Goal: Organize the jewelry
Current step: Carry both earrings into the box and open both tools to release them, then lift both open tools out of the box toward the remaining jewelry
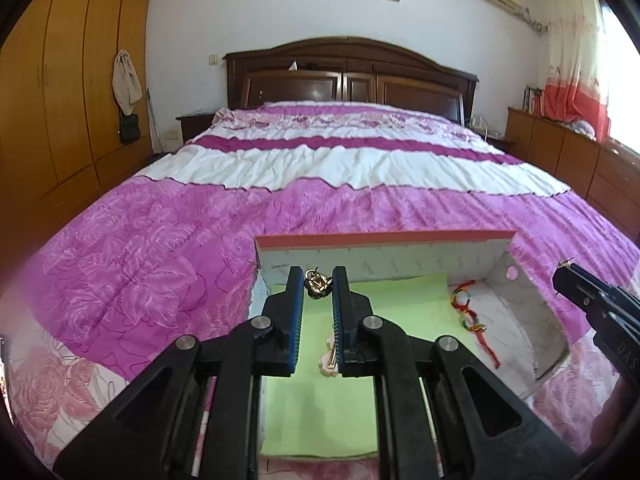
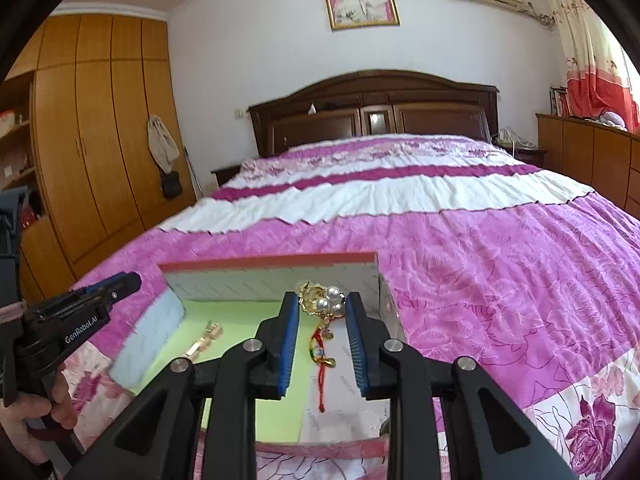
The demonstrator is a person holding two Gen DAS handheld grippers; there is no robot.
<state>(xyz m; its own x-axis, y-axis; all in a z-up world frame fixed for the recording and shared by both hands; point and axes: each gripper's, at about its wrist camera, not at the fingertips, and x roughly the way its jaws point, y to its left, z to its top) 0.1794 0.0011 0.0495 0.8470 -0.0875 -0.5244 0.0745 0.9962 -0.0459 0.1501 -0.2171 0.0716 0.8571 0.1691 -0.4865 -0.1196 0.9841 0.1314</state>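
Left gripper [image 1: 317,285]: clamped on gold charm [image 1: 317,283] (small, knotted metal). Right gripper [image 2: 322,305]: clamped on pearl brooch [image 2: 322,298], gold-leafed, above box [image 2: 272,272].

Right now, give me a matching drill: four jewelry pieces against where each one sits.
Things:
1. gold charm
2. pearl brooch
3. cord
4. pink clip

Places:
A. on the green pad
B. in the right jaws
C. on the white liner
D. in the left jaws

Pairs: 1-D, 2-B, 3-C, 4-A
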